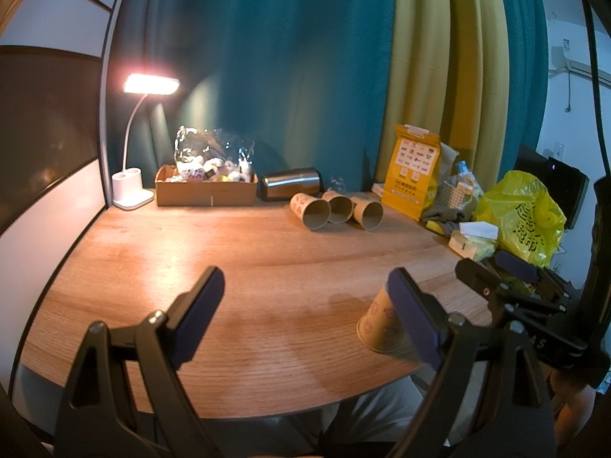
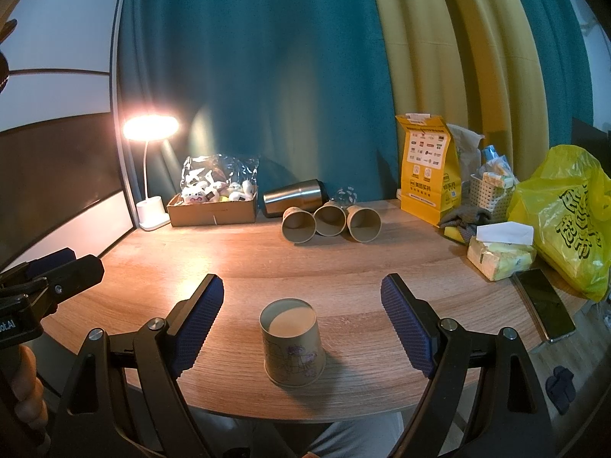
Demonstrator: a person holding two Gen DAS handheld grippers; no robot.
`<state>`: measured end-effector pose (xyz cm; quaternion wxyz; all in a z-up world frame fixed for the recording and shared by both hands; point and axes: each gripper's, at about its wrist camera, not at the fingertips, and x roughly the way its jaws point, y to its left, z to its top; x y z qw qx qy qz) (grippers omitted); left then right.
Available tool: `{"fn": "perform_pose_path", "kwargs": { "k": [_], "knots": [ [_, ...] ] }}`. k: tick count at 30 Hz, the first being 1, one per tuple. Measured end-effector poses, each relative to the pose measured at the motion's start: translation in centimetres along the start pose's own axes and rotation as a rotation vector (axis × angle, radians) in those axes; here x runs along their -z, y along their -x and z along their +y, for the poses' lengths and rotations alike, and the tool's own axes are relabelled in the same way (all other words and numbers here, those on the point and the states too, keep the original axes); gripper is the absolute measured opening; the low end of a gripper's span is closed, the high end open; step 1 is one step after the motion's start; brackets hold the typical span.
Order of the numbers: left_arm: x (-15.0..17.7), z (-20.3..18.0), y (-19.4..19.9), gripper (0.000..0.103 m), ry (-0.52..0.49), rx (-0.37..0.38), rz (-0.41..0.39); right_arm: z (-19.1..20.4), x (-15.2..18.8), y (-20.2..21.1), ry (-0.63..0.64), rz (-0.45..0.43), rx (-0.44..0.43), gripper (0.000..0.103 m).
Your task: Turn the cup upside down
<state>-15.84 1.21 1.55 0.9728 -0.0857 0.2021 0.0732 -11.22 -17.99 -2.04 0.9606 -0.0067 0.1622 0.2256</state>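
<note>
A printed paper cup (image 2: 292, 345) stands upside down, base up, on the wooden table (image 2: 343, 267) near its front edge. My right gripper (image 2: 301, 324) is open, its blue pads either side of the cup and clear of it. In the left wrist view the same cup (image 1: 382, 324) shows partly behind my left gripper's right finger. My left gripper (image 1: 305, 316) is open and empty, to the left of the cup. The right gripper (image 1: 508, 271) also shows in the left wrist view, and the left gripper (image 2: 57, 271) in the right wrist view.
Three paper cups (image 2: 330, 221) lie on their sides at the back, next to a steel tumbler (image 2: 294, 196). A lit desk lamp (image 2: 151, 129), a cardboard box (image 2: 212, 210), a yellow paper bag (image 2: 427, 168), a tissue pack (image 2: 500, 255), a phone (image 2: 544, 303) and a yellow plastic bag (image 2: 569, 221) ring the table.
</note>
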Motion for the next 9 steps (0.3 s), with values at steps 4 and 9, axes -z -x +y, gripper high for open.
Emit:
{"fn": "perform_pose_path", "kwargs": {
  "k": [4, 9],
  "knots": [
    [0.04, -0.01, 0.04, 0.089, 0.000, -0.001, -0.002, 0.34, -0.01, 0.06, 0.000, 0.004, -0.003, 0.087],
    [0.05, 0.08, 0.02, 0.089, 0.008, 0.000, 0.003, 0.69, -0.05, -0.10, 0.001, 0.008, -0.007, 0.087]
  ]
}}
